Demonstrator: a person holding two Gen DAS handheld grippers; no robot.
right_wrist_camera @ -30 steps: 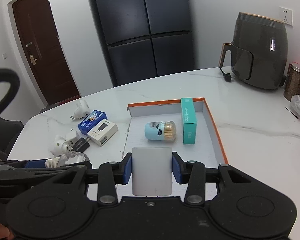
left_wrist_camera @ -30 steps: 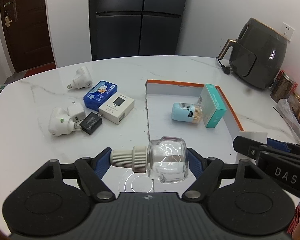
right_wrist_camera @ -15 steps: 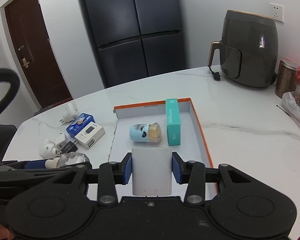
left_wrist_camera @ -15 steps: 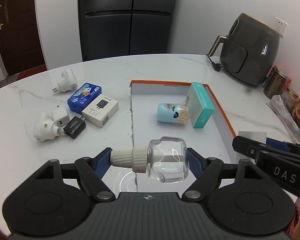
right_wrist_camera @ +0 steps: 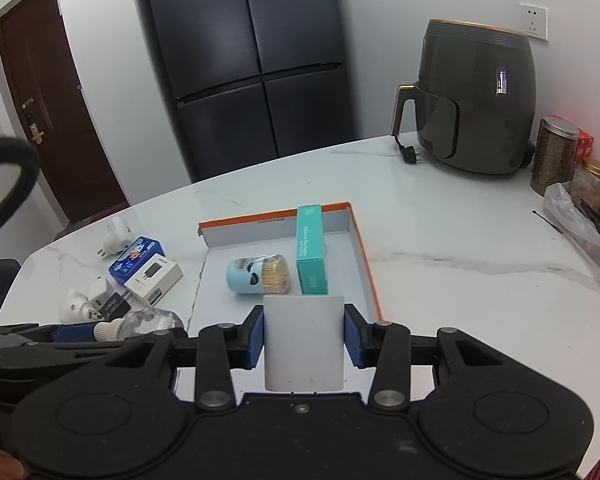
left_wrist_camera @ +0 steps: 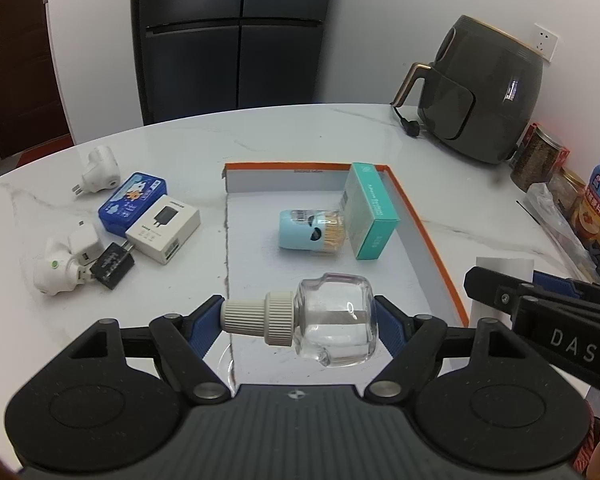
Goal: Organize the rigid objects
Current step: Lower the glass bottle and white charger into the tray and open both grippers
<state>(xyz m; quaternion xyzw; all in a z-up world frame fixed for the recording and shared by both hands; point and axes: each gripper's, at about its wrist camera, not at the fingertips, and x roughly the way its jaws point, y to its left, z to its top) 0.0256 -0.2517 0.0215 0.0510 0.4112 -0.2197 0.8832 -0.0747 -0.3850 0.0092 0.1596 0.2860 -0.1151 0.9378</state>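
Clear glass bottle [left_wrist_camera: 334,322] with ribbed cream cap [left_wrist_camera: 260,314] clamped sideways in the left claw [left_wrist_camera: 300,320], cap against one blue pad, glass base against the other, hanging over the near end of the orange-edged white tray [left_wrist_camera: 428,216]. Plain white box [right_wrist_camera: 303,346] gripped upright in the right claw [right_wrist_camera: 303,340], blue pads pressed on both its sides, likewise above the tray's near end. Inside the tray: light blue toothpick holder [left_wrist_camera: 310,233] lying on its side, touching a teal carton [left_wrist_camera: 370,210] that stands on edge along the right wall. Left of the tray, on the marble worktop [left_wrist_camera: 300,136], a loose cluster: blue tin [left_wrist_camera: 133,204], white charger box [left_wrist_camera: 163,228] overlapping it, black plug adapter [left_wrist_camera: 112,266], white plug adapters [left_wrist_camera: 60,264] touching that, one more white adapter [left_wrist_camera: 100,168] farther back. Dark air fryer [left_wrist_camera: 488,92] at the far right corner, jars [left_wrist_camera: 540,158] just beside it. Black refrigerator [left_wrist_camera: 232,36] behind the worktop, brown door [right_wrist_camera: 40,112] to its left.
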